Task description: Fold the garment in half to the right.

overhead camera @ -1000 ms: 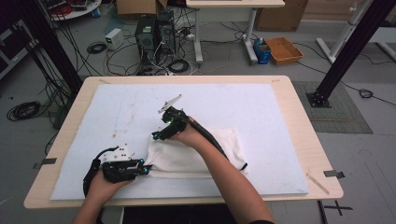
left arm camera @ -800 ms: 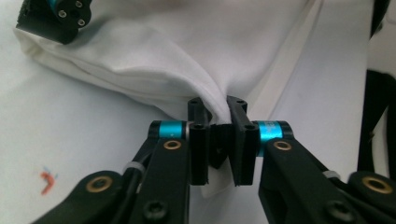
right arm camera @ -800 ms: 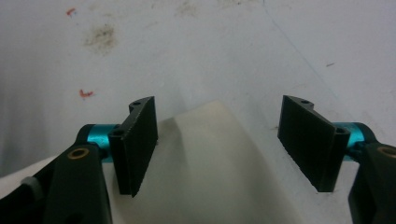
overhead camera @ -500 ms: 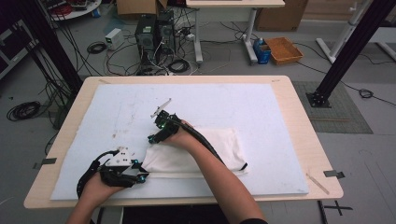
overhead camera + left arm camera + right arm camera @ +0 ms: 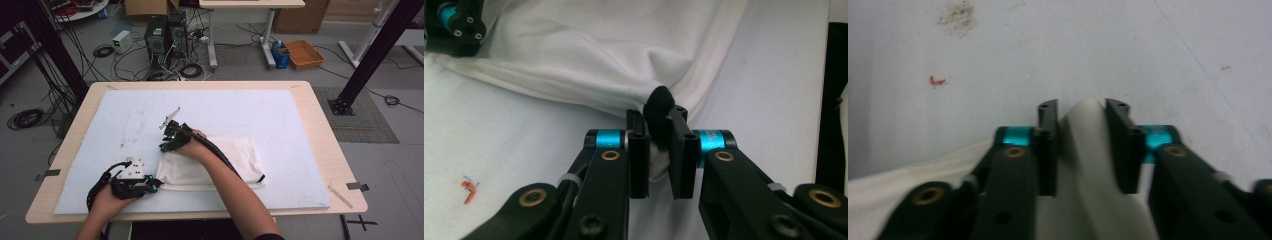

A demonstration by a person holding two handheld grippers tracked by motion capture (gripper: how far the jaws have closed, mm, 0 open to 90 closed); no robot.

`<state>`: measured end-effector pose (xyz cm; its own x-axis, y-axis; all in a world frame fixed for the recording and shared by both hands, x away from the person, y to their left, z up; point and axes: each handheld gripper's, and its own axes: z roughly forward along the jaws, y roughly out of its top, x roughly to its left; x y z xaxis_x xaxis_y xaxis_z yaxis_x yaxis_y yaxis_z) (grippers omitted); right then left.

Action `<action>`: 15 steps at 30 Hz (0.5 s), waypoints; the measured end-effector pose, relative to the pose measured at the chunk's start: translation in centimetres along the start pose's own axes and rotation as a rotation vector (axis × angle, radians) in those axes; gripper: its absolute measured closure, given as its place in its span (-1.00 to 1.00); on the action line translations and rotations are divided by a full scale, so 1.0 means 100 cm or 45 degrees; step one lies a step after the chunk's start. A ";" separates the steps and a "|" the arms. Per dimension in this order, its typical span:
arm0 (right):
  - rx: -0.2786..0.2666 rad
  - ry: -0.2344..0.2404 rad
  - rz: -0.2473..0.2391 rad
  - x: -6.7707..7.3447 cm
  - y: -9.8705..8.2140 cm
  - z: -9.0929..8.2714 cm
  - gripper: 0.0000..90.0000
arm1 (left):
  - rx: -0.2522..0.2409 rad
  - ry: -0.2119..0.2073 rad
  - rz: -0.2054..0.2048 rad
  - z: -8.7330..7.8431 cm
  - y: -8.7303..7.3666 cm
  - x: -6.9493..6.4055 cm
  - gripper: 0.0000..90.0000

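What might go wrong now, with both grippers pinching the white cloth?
1. The left gripper holds just a small corner fold of the white cloth; it may slip out when pulled.
2. The right gripper, whose jaws have just been closing, pinches a raised ridge and may catch several layers.

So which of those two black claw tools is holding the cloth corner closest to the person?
The left gripper, at the white cloth's near-left corner by the table edge; the right gripper pinches the farther corner.
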<state>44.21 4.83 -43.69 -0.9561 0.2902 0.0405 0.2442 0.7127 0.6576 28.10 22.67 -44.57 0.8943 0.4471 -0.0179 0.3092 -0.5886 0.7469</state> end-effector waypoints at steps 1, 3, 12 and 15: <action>0.004 -0.011 -0.004 0.001 0.001 0.000 0.81 | -0.001 -0.001 0.004 0.000 0.000 0.000 0.83; 0.003 -0.018 -0.029 0.002 0.002 0.000 0.89 | -0.001 -0.004 0.010 -0.002 0.000 0.001 0.83; -0.067 -0.030 -0.043 0.009 0.013 -0.003 0.93 | -0.069 -0.026 -0.013 -0.014 -0.002 0.003 0.84; -0.094 -0.027 -0.045 0.011 0.015 -0.008 0.93 | -0.116 -0.043 -0.015 -0.020 0.000 0.003 0.84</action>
<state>43.40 5.75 -42.07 -0.9602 0.2795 0.0007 0.1967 0.6742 0.7119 27.71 24.14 -43.29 0.9019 0.4293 -0.0482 0.2901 -0.5190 0.8041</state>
